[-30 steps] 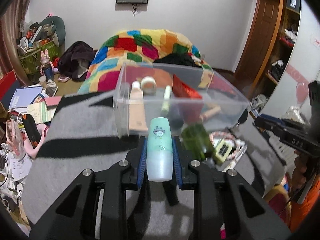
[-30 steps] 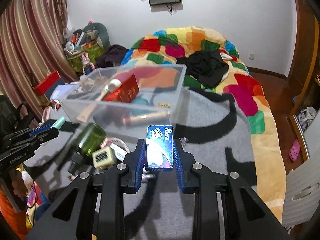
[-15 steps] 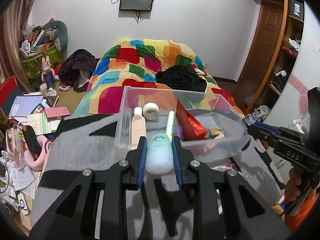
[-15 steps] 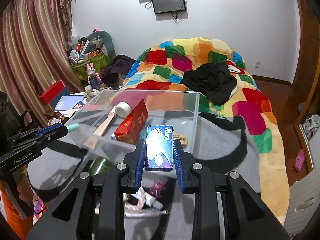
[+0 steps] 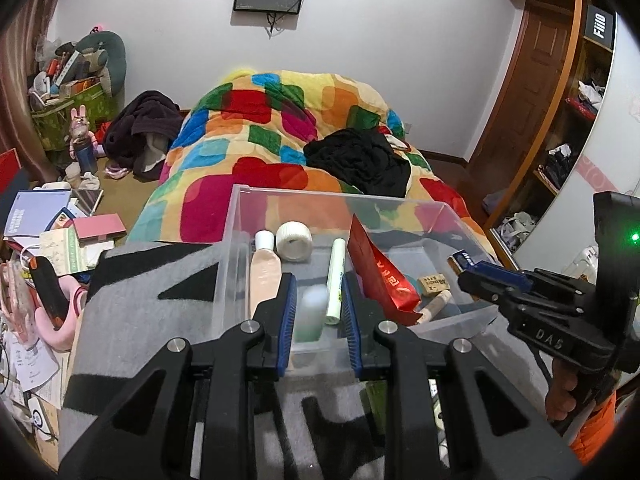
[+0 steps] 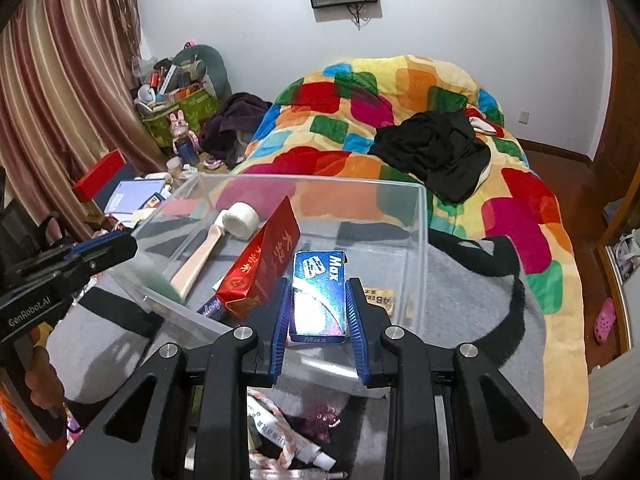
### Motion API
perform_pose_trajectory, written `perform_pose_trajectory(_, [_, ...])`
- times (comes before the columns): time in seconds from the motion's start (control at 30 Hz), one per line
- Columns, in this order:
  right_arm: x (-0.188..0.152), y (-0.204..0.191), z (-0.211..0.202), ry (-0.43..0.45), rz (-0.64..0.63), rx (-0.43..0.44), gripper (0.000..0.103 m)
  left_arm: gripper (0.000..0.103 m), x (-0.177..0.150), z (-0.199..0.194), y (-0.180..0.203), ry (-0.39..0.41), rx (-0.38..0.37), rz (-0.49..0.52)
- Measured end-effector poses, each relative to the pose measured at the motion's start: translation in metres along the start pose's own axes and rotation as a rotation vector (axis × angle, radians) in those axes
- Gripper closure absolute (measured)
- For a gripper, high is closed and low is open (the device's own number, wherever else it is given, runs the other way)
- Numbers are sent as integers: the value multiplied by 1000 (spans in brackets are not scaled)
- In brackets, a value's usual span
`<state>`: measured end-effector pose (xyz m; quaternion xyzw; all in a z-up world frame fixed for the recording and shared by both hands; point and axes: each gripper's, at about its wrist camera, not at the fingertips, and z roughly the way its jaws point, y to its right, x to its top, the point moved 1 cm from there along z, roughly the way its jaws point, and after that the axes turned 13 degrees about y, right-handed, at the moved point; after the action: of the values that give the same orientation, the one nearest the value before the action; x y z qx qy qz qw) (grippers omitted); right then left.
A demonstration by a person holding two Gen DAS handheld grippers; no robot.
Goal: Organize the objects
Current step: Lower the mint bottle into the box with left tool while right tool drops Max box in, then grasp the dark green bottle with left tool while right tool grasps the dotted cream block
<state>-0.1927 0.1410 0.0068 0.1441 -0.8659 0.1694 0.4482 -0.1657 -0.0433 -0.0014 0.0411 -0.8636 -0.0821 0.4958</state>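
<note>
A clear plastic bin [image 5: 236, 248] [image 6: 418, 248] stands on the grey blanket. It holds a red packet [image 5: 380, 276] [image 6: 260, 268], a beige tube [image 5: 264, 272], a white tape roll [image 5: 294, 236] and a thin green tube [image 5: 335, 276]. My left gripper [image 5: 318, 312] is open over the bin's near edge; the mint-green bottle [image 5: 310, 312], blurred, drops between its fingers. My right gripper [image 6: 318, 308] is shut on a blue "Max" box [image 6: 319, 292], held over the bin's near wall.
A bed with a colourful quilt [image 5: 272, 132] and black clothes [image 5: 360, 160] lies behind the bin. Books and clutter [image 5: 48, 220] lie on the floor at left. A tube and small items [image 6: 288, 440] lie on the blanket under my right gripper.
Both grippers rose and moved forward over the bin. My left gripper opened and let go of the mint-green bottle, which is falling into the bin.
</note>
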Motion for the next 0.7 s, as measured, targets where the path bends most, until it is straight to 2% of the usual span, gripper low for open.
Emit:
perform_pose_trajectory(0.2, [-2,-5,15,-37,-16,7,78,81,-5,15,1,-41,0,3])
perform_pose_trajectory(0.5, [-4,-7,12,-49,-16,27,76,80,-13,6,10,-53,-27,12])
perform_pose_trajectory(0.63, [-3,-11,2,-26,-34,17,66,69,-14,-3,16,-46,-31,16])
perform_pose_trajectory(0.7, [-2,-13,-2,-15,-39,17,65,65,-14,-7,18,-43,-32,19])
